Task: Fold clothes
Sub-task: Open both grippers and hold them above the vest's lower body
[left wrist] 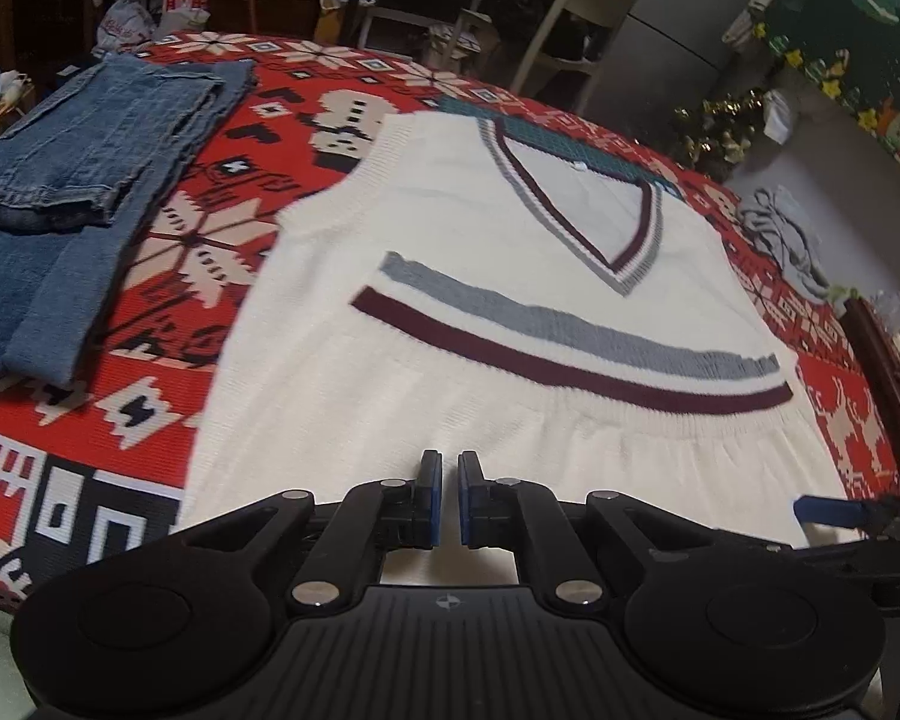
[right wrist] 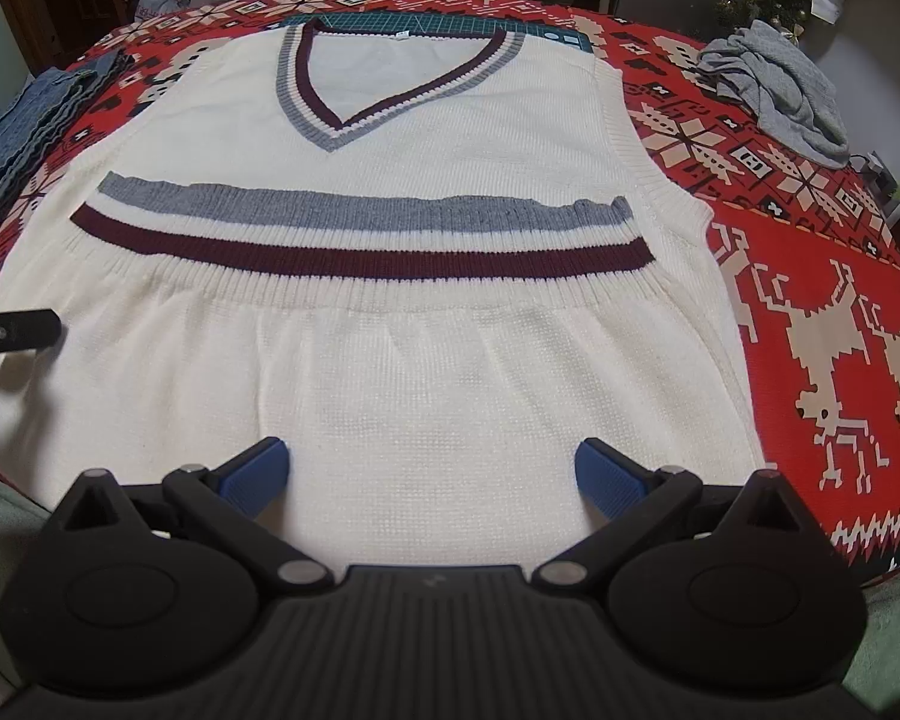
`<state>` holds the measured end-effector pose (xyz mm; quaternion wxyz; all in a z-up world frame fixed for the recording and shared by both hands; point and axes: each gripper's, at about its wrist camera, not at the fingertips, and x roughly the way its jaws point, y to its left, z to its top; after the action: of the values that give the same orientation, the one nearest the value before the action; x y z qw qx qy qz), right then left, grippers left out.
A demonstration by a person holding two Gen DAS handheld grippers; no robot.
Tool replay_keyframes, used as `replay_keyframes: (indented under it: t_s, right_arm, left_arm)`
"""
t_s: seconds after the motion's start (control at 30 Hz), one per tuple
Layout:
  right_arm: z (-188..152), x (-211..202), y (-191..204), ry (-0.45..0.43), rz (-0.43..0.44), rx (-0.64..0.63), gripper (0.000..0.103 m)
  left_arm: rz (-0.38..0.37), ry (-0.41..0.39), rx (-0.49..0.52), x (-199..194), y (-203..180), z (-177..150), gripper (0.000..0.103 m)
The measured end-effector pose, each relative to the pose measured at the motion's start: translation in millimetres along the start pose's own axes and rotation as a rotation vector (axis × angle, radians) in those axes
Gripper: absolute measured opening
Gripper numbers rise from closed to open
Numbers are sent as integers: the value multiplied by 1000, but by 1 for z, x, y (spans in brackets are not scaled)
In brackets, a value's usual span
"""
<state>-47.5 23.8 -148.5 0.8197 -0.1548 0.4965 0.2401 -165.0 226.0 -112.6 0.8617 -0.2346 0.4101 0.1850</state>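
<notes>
Sweater vest (right wrist: 390,372) lies flat near the bedspread's (right wrist: 810,276) front edge — left gripper (left wrist: 449,501) nearly closed and empty, right gripper (right wrist: 431,477) wide — a one-layer pinch could skew the fold.

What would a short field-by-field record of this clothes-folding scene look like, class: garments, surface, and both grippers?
main garment: white knit vest, V-neck with grey and maroon stripes, lying flat and face up, bottom hem nearest the cameras
surface: red patterned blanket
other garments: folded blue jeans to the vest's left; crumpled grey garment to its right
under the collar: green cutting mat
left gripper: nearly shut, nothing between its fingers, over the vest's hem
right gripper: open wide, over the vest's hem
folding state: vest not yet folded
</notes>
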Motion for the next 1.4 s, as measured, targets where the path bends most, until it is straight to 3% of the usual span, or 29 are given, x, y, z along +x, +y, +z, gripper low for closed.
replay_keyframes:
  t_s: [0.07, 0.2, 0.5, 0.83, 0.97, 1.07, 1.4]
  right_arm:
    - [0, 0, 0, 0, 0, 0, 102]
    - [0, 0, 0, 0, 0, 0, 102]
    - [0, 0, 0, 0, 1, 0, 102]
    - [0, 0, 0, 0, 1, -1, 102]
    - [0, 0, 0, -1, 2, -1, 102]
    - [0, 0, 0, 0, 2, -1, 102]
    - [0, 0, 0, 0, 2, -1, 102]
  left_arm:
    - [15, -6, -3, -1, 7, 2, 10]
    - [-38, -1, -47, -1, 21, 4, 10]
    - [-90, 12, -41, 0, 29, 4, 10]
    - [-179, 120, 8, -10, 41, 2, 10]
    - [-231, 64, -21, -14, 33, 10, 10]
    - [-243, 54, 15, -6, 16, 12, 10]
    - [-251, 153, 94, 1, 9, -5, 10]
